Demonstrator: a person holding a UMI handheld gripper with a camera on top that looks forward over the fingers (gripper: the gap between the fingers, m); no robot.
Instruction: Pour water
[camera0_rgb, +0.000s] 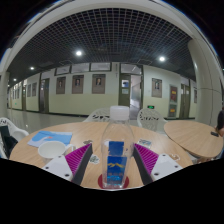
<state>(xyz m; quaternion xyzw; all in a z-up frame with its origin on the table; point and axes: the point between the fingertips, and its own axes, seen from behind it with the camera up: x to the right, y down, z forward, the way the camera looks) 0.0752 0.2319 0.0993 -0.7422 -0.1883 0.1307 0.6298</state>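
A round, light wooden table (85, 135) filled the foreground, with a second round wooden table (195, 138) beyond it. A white bowl (51, 149) sat near the left finger. The gripper (112, 160) stood apart around a clear plastic bottle with a blue label (116, 160), which stood upright between the magenta pads (78, 157); whether they touched it, I couldn't tell.

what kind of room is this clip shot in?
Probably a meeting or common room in an office or campus building: round wooden tables, white chairs, framed pictures along the far wall, grid ceiling with downlights. The hand-held gripper has a clear cup between its fingers.
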